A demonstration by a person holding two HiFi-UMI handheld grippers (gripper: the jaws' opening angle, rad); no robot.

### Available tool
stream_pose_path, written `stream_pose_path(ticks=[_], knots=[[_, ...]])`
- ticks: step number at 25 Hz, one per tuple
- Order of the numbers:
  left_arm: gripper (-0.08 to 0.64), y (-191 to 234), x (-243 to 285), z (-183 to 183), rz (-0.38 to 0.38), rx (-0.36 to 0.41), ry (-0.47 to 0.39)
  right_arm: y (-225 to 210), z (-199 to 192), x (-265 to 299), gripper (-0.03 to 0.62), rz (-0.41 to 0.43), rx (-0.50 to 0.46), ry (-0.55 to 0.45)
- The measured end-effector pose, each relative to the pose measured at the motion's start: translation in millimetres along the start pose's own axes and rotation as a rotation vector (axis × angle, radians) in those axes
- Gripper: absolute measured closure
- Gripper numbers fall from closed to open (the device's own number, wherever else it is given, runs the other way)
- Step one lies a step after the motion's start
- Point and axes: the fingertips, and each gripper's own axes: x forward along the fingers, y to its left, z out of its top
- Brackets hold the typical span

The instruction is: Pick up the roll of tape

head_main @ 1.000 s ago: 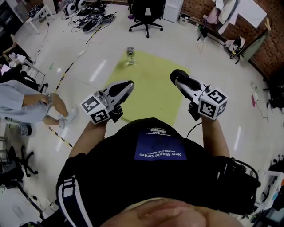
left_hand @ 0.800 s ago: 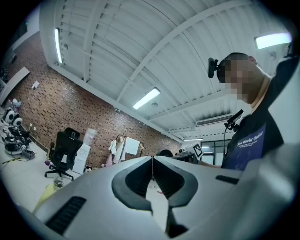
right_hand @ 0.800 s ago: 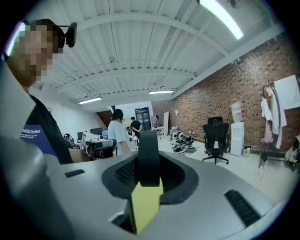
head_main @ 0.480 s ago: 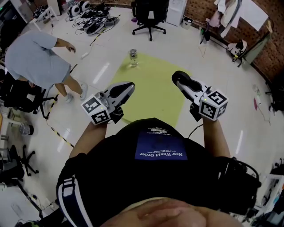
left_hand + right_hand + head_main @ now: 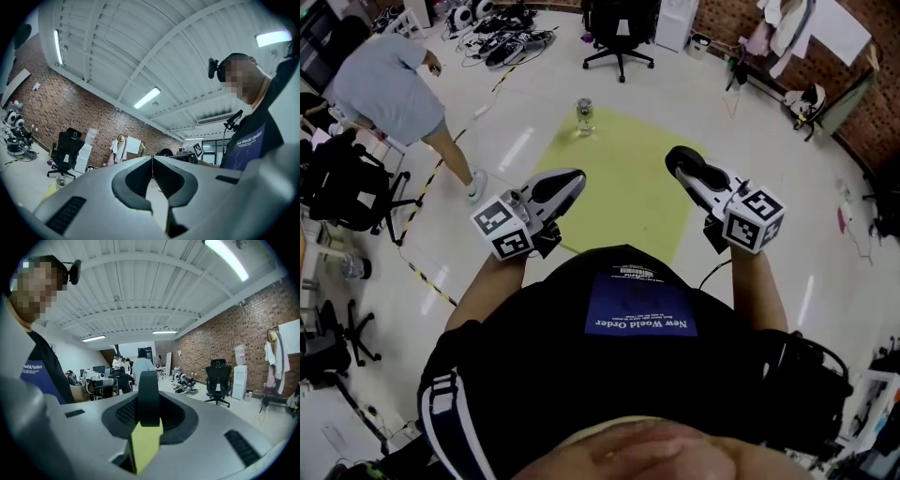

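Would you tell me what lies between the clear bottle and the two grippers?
Head view: only bare yellow-green mat lies between the bottle and the left gripper and right gripper.

roll of tape (image 5: 148,389): lower part hidden between right gripper (image 5: 149,401) jaws | clear object (image 5: 585,116), 12 o'clock on mat (image 5: 623,202): too small to identify | chair (image 5: 337,192), 9 o'clock: cut off by edge

A bottle (image 5: 584,116) stands at the mat's (image 5: 623,202) far corner, chair (image 5: 619,33) beyond.

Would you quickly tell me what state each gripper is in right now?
Left gripper: shut, empty.
Right gripper: shut on the roll of tape.
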Motion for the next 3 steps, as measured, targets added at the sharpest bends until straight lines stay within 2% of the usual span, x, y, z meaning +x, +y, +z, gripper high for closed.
stream_pose_path(ticks=[3], knots=[[0.554,-1.0,-3.9,-2.4,0.000,-0.002,-0.001,3.6,-1.8,0.2,0.520,0.001,-0.006,0.000]])
